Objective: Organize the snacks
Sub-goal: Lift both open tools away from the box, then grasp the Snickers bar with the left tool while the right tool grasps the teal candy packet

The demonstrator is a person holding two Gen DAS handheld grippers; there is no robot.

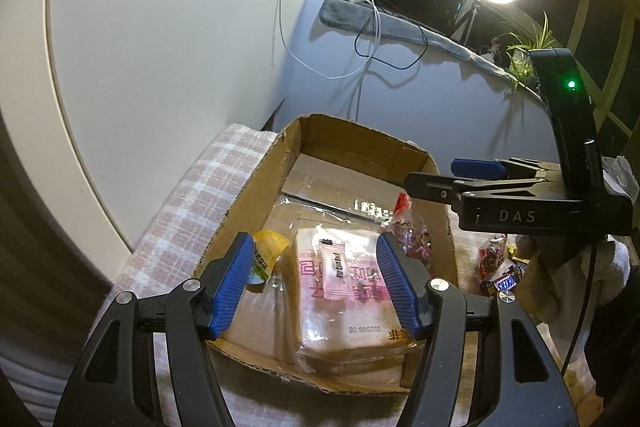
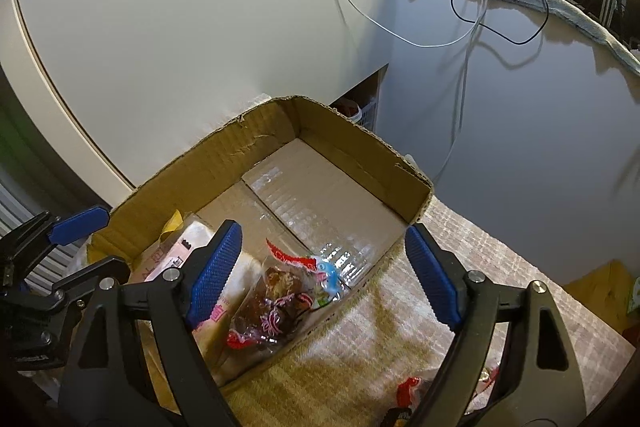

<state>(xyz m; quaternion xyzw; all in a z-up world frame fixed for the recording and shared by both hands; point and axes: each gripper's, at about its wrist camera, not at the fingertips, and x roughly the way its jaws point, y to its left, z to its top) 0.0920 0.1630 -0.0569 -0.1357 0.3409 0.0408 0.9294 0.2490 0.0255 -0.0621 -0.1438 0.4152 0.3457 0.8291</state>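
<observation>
I see the cardboard box (image 1: 362, 163) mid-frame on a checked cloth (image 1: 188, 203), walls torn along the rim. Inside, low in frame, lies a pink-printed bread pack (image 1: 344, 291) beside a yellow jelly cup (image 1: 266, 255) and a red-trimmed clear snack bag (image 2: 276, 307). My left gripper (image 1: 316, 283) and right gripper (image 2: 324, 277) both stand spread apart, holding nothing.

An open cardboard box (image 1: 424, 163) holds a wrapped bread loaf (image 1: 344, 303), lying flat. A yellow-lidded cup (image 1: 266, 255) and a clear red-printed packet (image 2: 276, 303) are noted beside it.
</observation>
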